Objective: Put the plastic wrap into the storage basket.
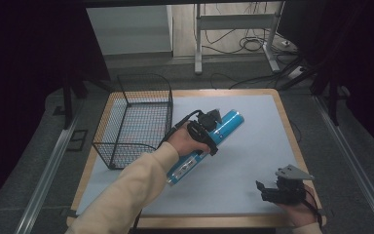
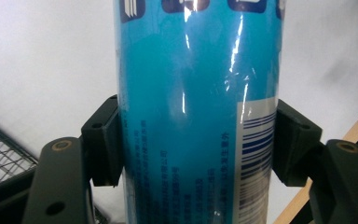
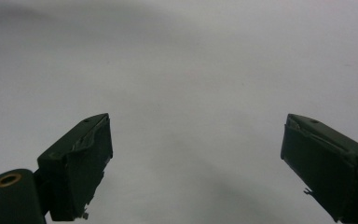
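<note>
A long blue can [image 1: 209, 139] with a white barcode label lies slanted over the middle of the white mat. My left gripper [image 1: 205, 127] is shut on the blue can [image 2: 196, 107] around its middle, one jaw pressed to each side. My right gripper [image 1: 267, 191] rests low at the front right corner of the mat, held by a hand. In the right gripper view my right gripper [image 3: 196, 161] stands open, with bare white mat between its jaws.
A black wire basket [image 1: 136, 119] stands on the left part of the mat, close to the left hand. The wooden table edge [image 1: 292, 141] frames the mat. Metal rails run along both sides, and cables lie on the floor behind.
</note>
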